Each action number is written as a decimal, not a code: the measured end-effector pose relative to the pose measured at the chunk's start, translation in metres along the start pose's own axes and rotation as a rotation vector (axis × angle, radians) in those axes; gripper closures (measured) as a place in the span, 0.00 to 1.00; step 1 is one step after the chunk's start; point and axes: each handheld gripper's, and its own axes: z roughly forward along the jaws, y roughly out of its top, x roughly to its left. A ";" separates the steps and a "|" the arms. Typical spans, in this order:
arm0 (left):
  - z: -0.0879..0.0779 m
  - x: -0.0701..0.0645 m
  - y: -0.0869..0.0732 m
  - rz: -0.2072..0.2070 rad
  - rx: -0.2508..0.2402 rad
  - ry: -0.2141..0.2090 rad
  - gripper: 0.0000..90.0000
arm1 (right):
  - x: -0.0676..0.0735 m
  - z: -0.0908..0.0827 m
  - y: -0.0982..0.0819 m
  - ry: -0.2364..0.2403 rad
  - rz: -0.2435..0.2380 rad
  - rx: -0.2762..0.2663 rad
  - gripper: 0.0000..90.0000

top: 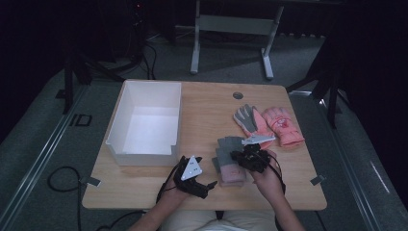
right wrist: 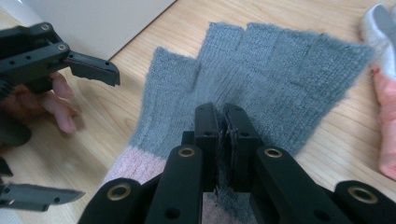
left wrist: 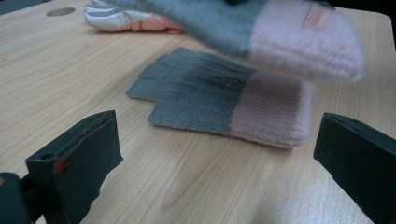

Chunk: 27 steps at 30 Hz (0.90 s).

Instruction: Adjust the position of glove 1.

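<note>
High view: a wooden table (top: 144, 185) carries a white box (top: 126, 120) at about ten o'clock from the table's middle. At about two o'clock lie two pink gloves (top: 284, 126) side by side, the left one with a grey palm. Near six o'clock the right gripper (top: 248, 159) sits over a grey glove with a pink cuff (top: 230, 144), close to the table's near edge. The left gripper (top: 204, 185) is at about seven o'clock, just in front of the box, with its jaws pointing toward the grey glove.

Left gripper view: its two black jaws stand well apart at the lower corners, with nothing between them but bare table. At twelve o'clock from the jaws a second grey glove with a pink cuff (left wrist: 224, 100) lies flat on the wood. Above it the held glove (left wrist: 261, 30) hangs blurred in the air, cuff to the right. The pink gloves (left wrist: 126, 19) lie at eleven o'clock.

Right gripper view: the jaws are pressed together, pinching the grey knit (right wrist: 275, 70) of the lifted glove near where grey meets pink, and the short fingers fan out toward twelve o'clock. The left gripper (right wrist: 65, 130) shows at nine o'clock, jaws apart, with a hand behind it. The box (right wrist: 107, 21) wall is at eleven o'clock, and a pink glove (right wrist: 387, 126) at three o'clock.
</note>
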 end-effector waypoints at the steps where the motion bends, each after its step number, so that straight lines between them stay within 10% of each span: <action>1: 0.000 0.000 0.000 -0.002 0.000 0.000 0.00 | 0.000 0.002 0.000 -0.005 0.005 0.009 0.94; 27: 0.000 0.000 0.000 -0.005 -0.001 -0.002 0.00 | -0.009 0.041 -0.024 0.008 0.022 0.116 0.92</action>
